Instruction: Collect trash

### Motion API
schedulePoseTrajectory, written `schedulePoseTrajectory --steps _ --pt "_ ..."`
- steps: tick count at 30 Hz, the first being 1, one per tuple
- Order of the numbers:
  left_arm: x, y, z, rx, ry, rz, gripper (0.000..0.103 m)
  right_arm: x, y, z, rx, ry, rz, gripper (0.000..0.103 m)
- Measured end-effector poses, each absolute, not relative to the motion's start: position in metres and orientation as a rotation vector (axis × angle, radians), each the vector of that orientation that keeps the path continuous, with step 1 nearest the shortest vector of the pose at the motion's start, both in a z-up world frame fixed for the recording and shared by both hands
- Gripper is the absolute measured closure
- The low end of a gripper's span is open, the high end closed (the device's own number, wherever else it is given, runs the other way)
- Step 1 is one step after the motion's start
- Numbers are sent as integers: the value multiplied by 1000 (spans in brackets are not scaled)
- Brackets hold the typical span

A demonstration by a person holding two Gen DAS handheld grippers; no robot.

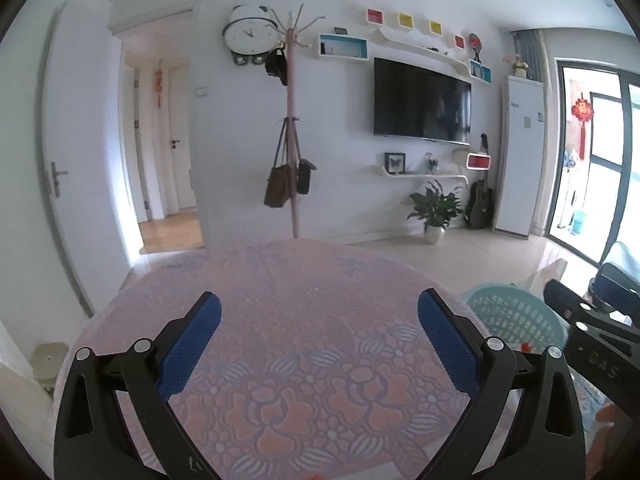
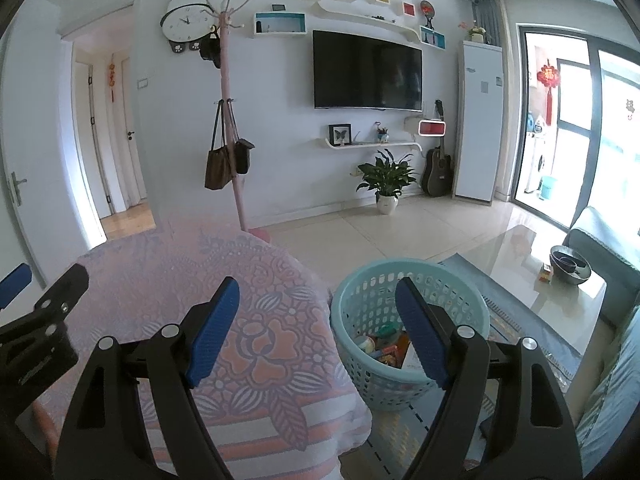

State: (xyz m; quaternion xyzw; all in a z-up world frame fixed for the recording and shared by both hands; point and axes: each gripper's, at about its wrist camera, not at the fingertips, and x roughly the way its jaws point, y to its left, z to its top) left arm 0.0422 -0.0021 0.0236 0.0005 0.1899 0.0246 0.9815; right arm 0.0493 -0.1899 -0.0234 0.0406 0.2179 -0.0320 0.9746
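1. Right, the left gripper (image 1: 319,344) hangs over the round table (image 1: 304,280) with its floral pink cloth, blue pads (image 1: 188,346) spread wide, nothing between them.
2. Over in the right wrist view, the right gripper (image 2: 318,330) is spread wide too, empty, one pad above the table's edge at lower centre and the other above the basket.
3. That pale turquoise laundry-style basket (image 2: 360,280) stands on the floor just beside the table, lower centre-right of the frame, and the trash (image 2: 384,344) lies in its bottom: a jumble of coloured wrappers and packets, too small to tell apart.
4. From the left wrist, the basket (image 1: 512,312) peeks out at the lower right, past the table's rim.
5. Behind it all: coat rack (image 2: 228,92) with bags, wall clock (image 2: 186,22), television (image 2: 366,70), potted plant (image 2: 386,180), and a glass coffee table (image 2: 520,264) at the right.
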Motion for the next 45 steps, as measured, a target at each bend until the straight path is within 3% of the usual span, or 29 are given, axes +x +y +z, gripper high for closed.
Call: schedulePoseTrajectory --steps 45 --pt "28 9 24 28 406 64 8 37 -186 -8 60 455 -66 25"
